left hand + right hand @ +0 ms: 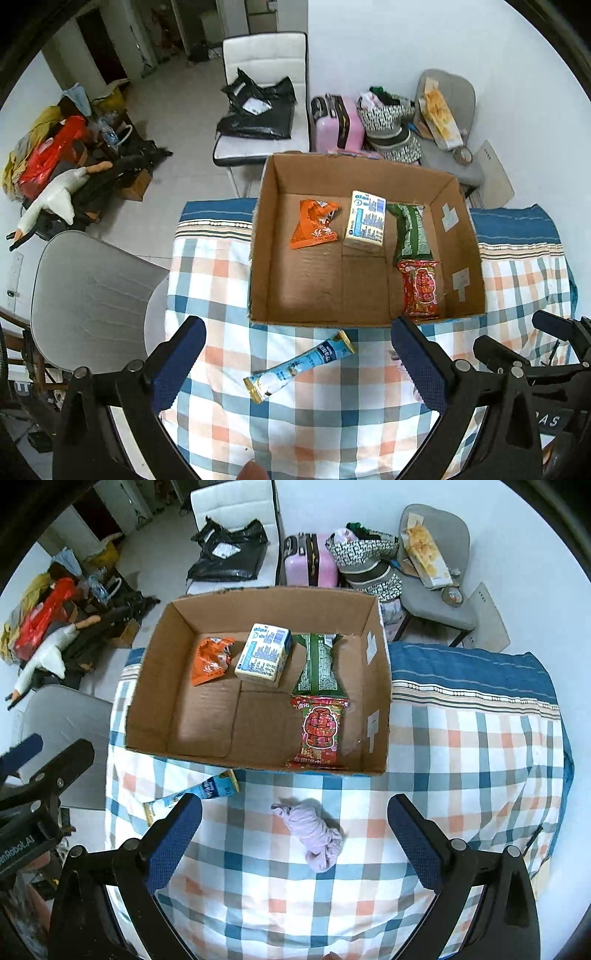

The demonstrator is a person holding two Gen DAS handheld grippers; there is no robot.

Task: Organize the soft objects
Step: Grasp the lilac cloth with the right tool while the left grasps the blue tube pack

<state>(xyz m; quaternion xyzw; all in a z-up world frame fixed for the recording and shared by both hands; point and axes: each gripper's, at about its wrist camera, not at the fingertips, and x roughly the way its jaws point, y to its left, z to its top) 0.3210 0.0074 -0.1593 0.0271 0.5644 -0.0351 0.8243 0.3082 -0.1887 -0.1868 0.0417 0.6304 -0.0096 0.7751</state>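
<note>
The left gripper (297, 363) hangs with its jaws spread wide and empty above a blue-and-white sachet (299, 365) that lies flat on the checked cloth (332, 424), its long axis running diagonally, the gold-trimmed far end aimed toward the near wall of the cardboard box (258, 236). The right gripper (295, 843), likewise spread and holding nothing, frames a bundled lilac cloth (314, 834) lying near the middle of the covered tabletop, its long axis slanting from far-left to near-right. Only the right wrist view shows that bundle clearly; it catches just part of the sachet at the box's near left corner. Inside the box, along the far wall, sit an orange packet (314, 227), a cream tissue pack (365, 221) and a green packet (410, 232), with a red packet (421, 288) toward the near right corner.
</note>
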